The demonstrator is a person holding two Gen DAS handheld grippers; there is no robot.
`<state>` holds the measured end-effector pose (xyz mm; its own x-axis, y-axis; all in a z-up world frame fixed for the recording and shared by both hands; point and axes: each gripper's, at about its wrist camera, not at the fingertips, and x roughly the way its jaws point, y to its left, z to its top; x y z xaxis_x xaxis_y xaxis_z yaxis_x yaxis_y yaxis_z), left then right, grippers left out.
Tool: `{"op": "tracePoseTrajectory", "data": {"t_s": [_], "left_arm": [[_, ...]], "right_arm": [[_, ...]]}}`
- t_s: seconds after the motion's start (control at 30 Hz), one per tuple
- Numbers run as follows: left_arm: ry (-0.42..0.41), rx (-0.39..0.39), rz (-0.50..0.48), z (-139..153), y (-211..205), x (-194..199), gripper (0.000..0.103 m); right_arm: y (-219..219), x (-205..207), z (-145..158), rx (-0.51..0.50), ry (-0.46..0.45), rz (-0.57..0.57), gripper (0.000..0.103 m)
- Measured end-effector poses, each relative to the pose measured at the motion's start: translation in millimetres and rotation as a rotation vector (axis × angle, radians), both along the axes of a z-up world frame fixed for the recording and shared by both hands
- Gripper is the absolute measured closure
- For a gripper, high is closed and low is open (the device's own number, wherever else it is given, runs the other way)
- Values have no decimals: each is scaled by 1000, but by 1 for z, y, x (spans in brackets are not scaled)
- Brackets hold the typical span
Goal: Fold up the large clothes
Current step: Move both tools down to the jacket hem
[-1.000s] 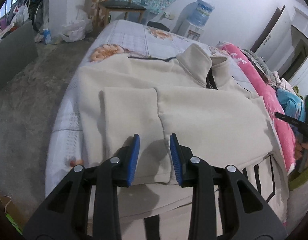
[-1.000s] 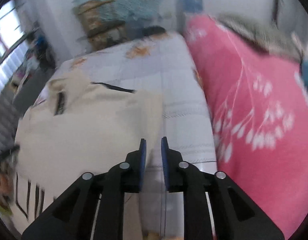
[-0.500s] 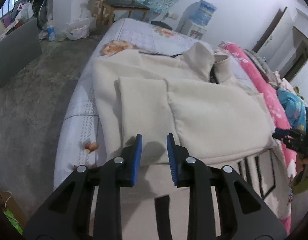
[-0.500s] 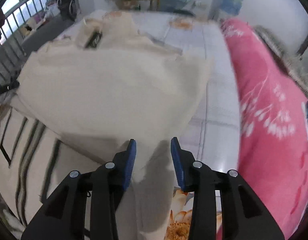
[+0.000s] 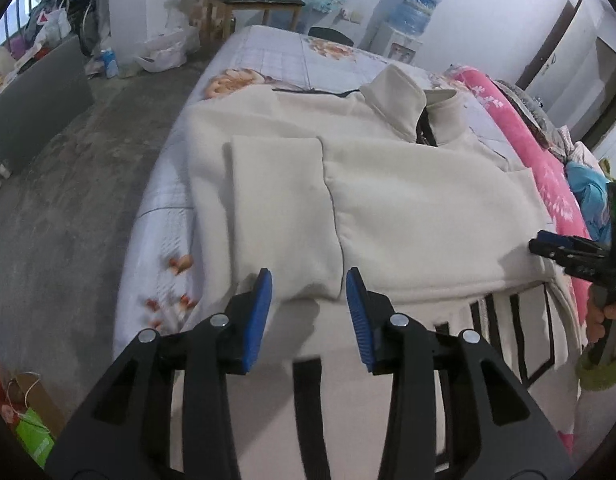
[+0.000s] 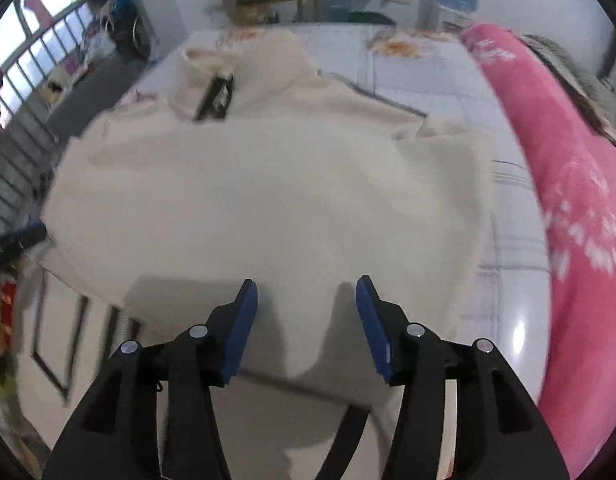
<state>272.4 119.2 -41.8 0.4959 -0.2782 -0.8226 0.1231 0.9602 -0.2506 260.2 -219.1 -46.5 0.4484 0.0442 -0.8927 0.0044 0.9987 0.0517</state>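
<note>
Fingers of the left gripper are standing wide apart with nothing between them, and the cuff end of the sleeve is lying just past their tips. The right gripper is spread wide as well, holding nothing, and is hovering over the near edge of the jacket, which is running just ahead of and partly under its tips.

Both sleeves are lying folded in over the jacket, which is spread flat on the bed, collar at the far end. The step in hand, as I judge it, is taking the near hem at two matched points to fold it toward the collar.

To do it well, each pair of fingers should be straddling the edge so that all layers, sleeve included, are going between them before closing; a pinch of the top layer alone would be dragging the sleeve out of place. Both hands should then be lifting level and together, low over the cloth. Beyond, beside the right fingers, the pink blanket is lying along the bed, best kept clear of.
</note>
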Motion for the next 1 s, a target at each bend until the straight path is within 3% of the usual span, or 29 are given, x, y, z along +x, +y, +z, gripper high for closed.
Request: {"op": "tracePoseTrajectory", "data": {"t_s": [0.03,0.1,0.2,0.33,0.43,0.6,0.7,0.8,1.0], "left_arm": [[-2,6,3,4,1,-7,61],[-7,17,-1,12,3,-24,57],[-23,30,-6,18,5,-59,41],[-45,57,-5,20,2,-114,29],[-53,98,-4,12,-6,-143,24],[-38,150,-30,-14,-25,-186,21],[-14,186,-38,-31,-34,-191,21],[-32,201,-27,-36,-36,-191,19],[-39,194,-4,-37,-35,-190,19]], "right_arm": [[2,-7,8,13,-16,4,52],[11,-31,28,34,-67,8,40],[27,-74,44,78,-121,35,30],[48,-122,38,120,-141,34,25],[68,-159,18,99,-133,4,24],[97,-196,-21,83,-81,-20,22],[110,-204,-35,11,-75,-27,20],[117,-209,-35,-46,-107,-39,14],[115,-212,-41,-51,-127,-65,7]]}}
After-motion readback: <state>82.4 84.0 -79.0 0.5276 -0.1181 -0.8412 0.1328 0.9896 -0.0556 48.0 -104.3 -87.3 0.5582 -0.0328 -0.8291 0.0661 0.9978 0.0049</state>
